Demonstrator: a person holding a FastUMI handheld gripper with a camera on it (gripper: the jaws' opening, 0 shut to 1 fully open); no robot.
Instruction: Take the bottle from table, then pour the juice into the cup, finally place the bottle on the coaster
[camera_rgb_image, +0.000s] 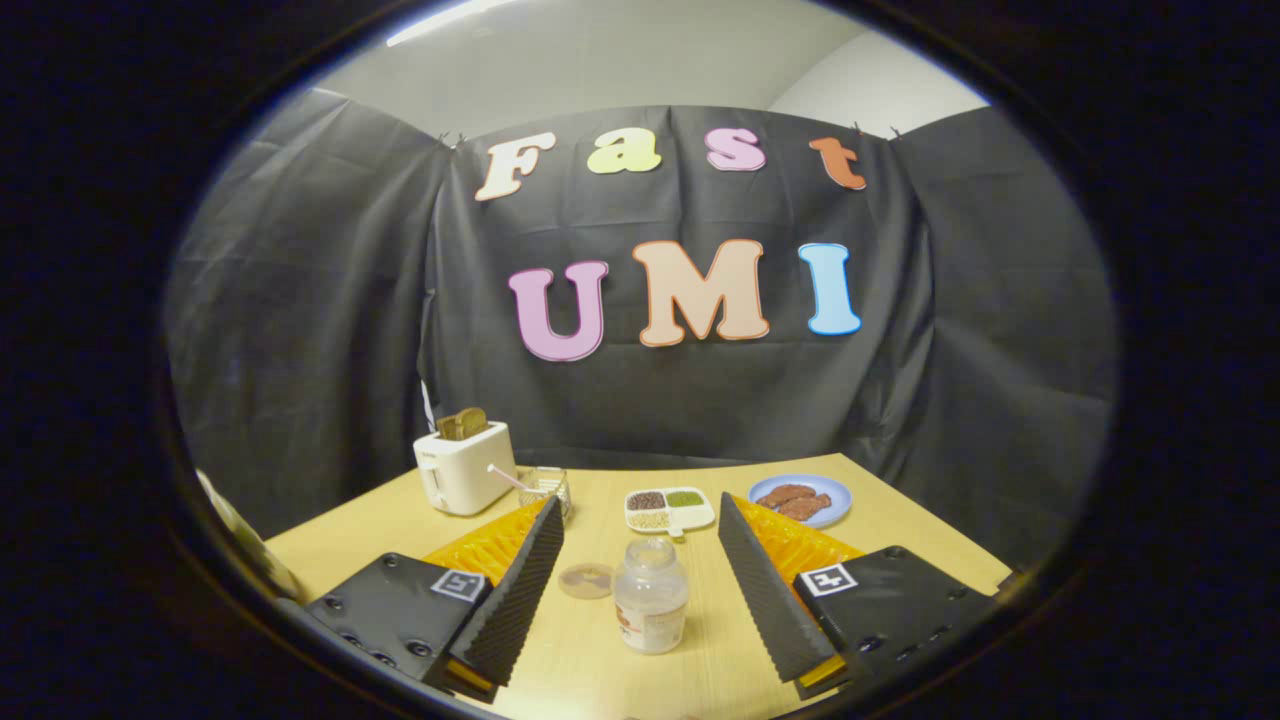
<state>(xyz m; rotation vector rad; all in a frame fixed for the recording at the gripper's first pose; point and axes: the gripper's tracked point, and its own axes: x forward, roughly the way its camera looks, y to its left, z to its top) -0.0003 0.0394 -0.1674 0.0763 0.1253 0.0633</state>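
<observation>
Jaws (640, 590) stand wide apart, released, with the bottle (651, 595) upright on the counter (900, 530) between them, touching neither finger. Bare wood shows on both sides of the bottle. Just beside it, toward the left finger, lies a small round coaster (586, 580). Beyond the jaws sit a divided dish (669, 509), a blue plate (800, 499), a glass cup (545, 487) and a toaster (463, 466) near the counter's far edge.

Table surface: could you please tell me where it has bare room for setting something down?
Bare wood lies right of the blue plate. Crowded: clear plastic bottle between the open fingers, round coaster beside it, white toaster beyond.
</observation>
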